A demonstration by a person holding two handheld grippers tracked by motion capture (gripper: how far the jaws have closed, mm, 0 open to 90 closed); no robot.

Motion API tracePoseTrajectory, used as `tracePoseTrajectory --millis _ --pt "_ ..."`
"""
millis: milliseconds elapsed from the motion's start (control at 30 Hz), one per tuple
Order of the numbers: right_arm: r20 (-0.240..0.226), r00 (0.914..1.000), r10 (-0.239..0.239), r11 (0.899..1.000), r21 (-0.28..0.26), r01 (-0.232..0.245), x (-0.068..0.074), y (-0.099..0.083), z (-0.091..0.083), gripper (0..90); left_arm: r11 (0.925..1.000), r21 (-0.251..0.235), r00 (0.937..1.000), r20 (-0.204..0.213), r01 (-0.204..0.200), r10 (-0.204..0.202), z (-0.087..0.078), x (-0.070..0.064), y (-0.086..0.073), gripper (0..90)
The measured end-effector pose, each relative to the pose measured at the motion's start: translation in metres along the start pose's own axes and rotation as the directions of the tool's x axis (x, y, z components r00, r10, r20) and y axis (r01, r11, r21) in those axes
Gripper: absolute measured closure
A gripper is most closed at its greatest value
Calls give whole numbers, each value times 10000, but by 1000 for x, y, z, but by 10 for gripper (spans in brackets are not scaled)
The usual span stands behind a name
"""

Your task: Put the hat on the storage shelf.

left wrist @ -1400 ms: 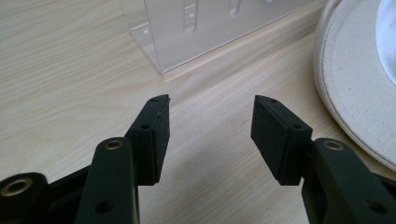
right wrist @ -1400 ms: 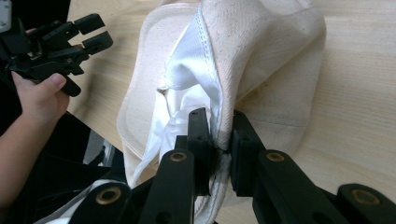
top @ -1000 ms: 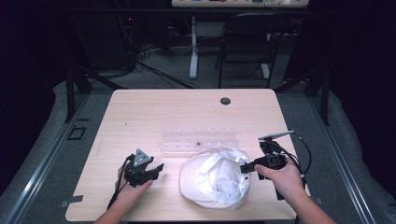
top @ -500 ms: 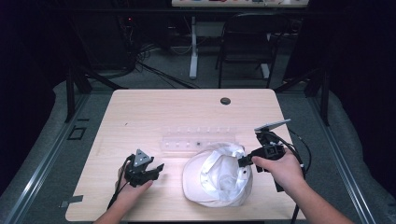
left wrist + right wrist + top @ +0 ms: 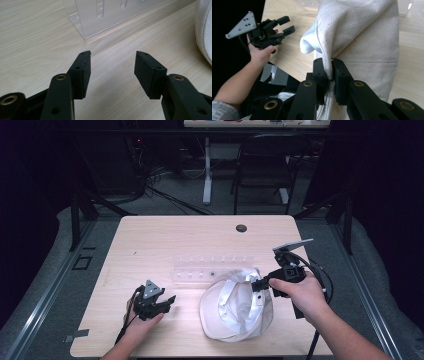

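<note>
A white cap (image 5: 236,307) lies upside down on the near right part of the light wooden table (image 5: 150,240), its hollow facing up. The right tongs (image 5: 329,71) are clamped on a fold of its cloth at the right-hand rim, lifting that edge a little. Just behind the cap, touching or nearly touching it, a clear plastic rack (image 5: 212,269) lies across the middle of the table. The left tongs (image 5: 112,65) rest low over the wood to the left of the cap, jaws apart with nothing between them, pointing toward the rack's near corner. A small dark round hole (image 5: 241,228) sits near the far edge of the table. Beyond the table stand a dark chair (image 5: 265,165) and a white desk leg (image 5: 206,175), with cables on the floor.
</note>
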State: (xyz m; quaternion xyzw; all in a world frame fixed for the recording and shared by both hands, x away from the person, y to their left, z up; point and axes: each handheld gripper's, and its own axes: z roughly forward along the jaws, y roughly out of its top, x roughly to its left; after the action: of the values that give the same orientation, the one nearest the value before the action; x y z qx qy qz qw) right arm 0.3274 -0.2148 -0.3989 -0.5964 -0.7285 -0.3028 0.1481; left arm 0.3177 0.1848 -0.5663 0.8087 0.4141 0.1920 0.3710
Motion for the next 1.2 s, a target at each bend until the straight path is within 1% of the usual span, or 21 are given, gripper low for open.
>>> tracePoseTrajectory --millis 33,100,133,167,200,300,333,433,500,533,667,733,767,1000,1100,1200 --pt "0 10000 0 10000 0 0 0 0 0 820 10000 0 10000 -2 6 -6 0 0 0 477" --pt "-260 9996 110 9998 -156 -114 2 1 -2 820 10000 2 10000 3 12 -12 0 0 0 477" --pt "-301 9995 60 9999 -149 -65 3 1 -3 820 10000 8 10000 8 18 -18 0 0 0 477" --pt "-491 9988 12 9997 -228 -23 4 2 -5 820 10000 17 10000 7 18 -18 0 0 0 477" --pt "-491 9988 12 9997 -228 -23 4 2 -5 820 10000 17 10000 7 18 -18 0 0 0 477" --pt "-737 9973 -62 9994 -346 37 6 3 -9 821 10000 30 10000 18 11 -11 1 0 0 477" --pt "-737 9973 -62 9994 -346 37 6 3 -9 821 10000 30 10000 18 11 -11 1 0 0 477" --pt "-957 9954 -50 9988 -499 2 7 5 -10 821 10000 54 10000 16 25 -25 1 -1 0 477" --pt "-1005 9949 -41 9981 -621 -22 9 6 -10 821 10000 44 10000 24 33 -33 1 -1 0 477" --pt "-1078 9941 -111 9983 -583 48 10 7 -12 821 10000 41 10000 26 31 -31 1 -1 0 477" --pt "-1351 9906 -198 9969 -785 92 14 9 -16 821 10000 25 10000 31 43 -43 1 -1 0 477" --pt "-1405 9897 -283 9963 -846 164 15 9 -17 821 10000 41 10000 30 -4 4 1 0 0 477" --pt "-1317 9903 -431 9944 -1013 298 17 10 -19 821 10000 26 10000 30 10 -10 1 0 0 476" --pt "-1513 9872 -506 9902 -1363 298 20 15 -27 822 9999 -49 10000 33 90 -89 1 -2 0 476" --pt "-1603 9856 -531 9871 -1577 276 21 17 -32 822 10000 -45 10000 76 55 -55 1 -3 0 474" --pt "-1648 9849 -529 9856 -1671 250 21 19 -35 822 10000 -12 10000 75 -20 20 1 -4 1 473"
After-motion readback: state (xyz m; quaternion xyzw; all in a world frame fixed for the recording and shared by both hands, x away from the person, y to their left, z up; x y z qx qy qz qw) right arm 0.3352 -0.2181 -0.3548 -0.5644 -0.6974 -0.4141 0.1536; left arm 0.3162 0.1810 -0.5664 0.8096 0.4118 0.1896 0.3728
